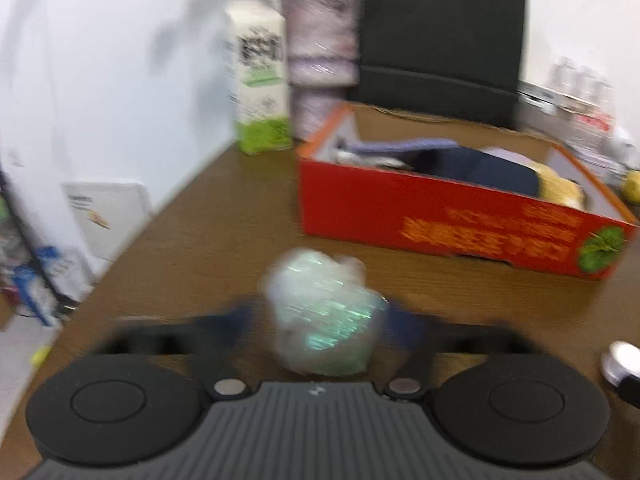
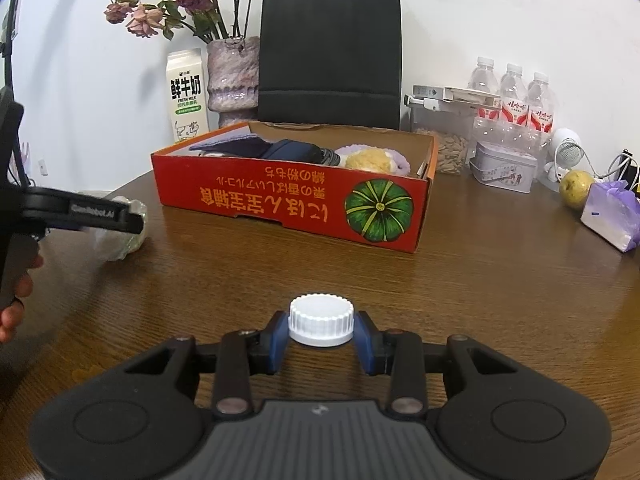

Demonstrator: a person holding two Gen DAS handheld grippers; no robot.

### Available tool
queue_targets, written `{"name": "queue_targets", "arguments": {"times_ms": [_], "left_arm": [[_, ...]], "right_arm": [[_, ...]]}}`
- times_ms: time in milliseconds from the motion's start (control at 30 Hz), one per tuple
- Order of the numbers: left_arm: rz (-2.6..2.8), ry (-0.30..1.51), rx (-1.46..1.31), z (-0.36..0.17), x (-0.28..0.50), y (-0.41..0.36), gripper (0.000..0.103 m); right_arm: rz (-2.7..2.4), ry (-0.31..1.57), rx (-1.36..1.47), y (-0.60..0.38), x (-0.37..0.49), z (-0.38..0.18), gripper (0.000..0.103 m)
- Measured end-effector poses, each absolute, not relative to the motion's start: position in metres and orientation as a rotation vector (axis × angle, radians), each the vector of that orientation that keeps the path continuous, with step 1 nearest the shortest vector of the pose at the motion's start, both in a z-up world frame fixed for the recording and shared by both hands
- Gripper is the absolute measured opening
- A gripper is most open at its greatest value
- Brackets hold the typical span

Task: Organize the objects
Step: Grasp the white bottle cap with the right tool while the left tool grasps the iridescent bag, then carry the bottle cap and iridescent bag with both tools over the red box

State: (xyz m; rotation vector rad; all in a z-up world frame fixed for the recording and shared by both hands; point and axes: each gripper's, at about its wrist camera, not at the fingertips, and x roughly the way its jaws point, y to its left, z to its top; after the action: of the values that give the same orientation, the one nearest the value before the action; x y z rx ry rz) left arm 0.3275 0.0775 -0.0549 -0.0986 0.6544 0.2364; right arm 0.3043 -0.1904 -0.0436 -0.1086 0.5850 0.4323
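My left gripper (image 1: 326, 320) is shut on a crumpled clear plastic bag with something pale green inside (image 1: 324, 312), held above the brown table; the view is blurred. The bag also shows in the right wrist view (image 2: 120, 224), at the far left, held by the left gripper (image 2: 132, 220). My right gripper (image 2: 321, 328) is shut on a white ribbed bottle cap (image 2: 321, 320) just above the table. The red cardboard box (image 2: 288, 208) with a pumpkin print stands ahead, holding dark cloth, a cable and a yellow plush item; it also shows in the left wrist view (image 1: 460, 224).
Behind the box stand a milk carton (image 2: 187, 96), a vase of dried roses (image 2: 233, 76) and a black paper bag (image 2: 330, 56). At right are water bottles (image 2: 512, 100), a seed jar (image 2: 444, 140), a tin (image 2: 504, 166), a pear (image 2: 576, 189) and a purple tissue pack (image 2: 612, 216).
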Motion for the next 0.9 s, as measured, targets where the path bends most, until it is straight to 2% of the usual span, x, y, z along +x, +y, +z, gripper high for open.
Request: {"name": "queue_targets", "arguments": {"times_ms": [367, 633, 700, 833, 900], "left_arm": [[0.029, 0.634, -0.062, -0.052, 0.256, 0.04, 0.035], [0.015, 0.634, -0.072, -0.057, 0.251, 0.036, 0.035], [0.016, 0.634, -0.072, -0.057, 0.251, 0.036, 0.036], [0.017, 0.631, -0.073, -0.057, 0.251, 0.038, 0.036], [0.016, 0.631, -0.076, -0.057, 0.251, 0.039, 0.036]], "right_arm": [[0.435, 0.588, -0.108, -0.19, 0.304, -0.044, 0.035], [0.436, 0.601, -0.104, -0.19, 0.305, -0.045, 0.035], [0.44, 0.615, -0.1, -0.19, 0.307, -0.046, 0.037], [0.435, 0.64, -0.087, -0.187, 0.316, -0.048, 0.051], [0.428, 0.642, -0.091, -0.183, 0.32, -0.048, 0.051]]}}
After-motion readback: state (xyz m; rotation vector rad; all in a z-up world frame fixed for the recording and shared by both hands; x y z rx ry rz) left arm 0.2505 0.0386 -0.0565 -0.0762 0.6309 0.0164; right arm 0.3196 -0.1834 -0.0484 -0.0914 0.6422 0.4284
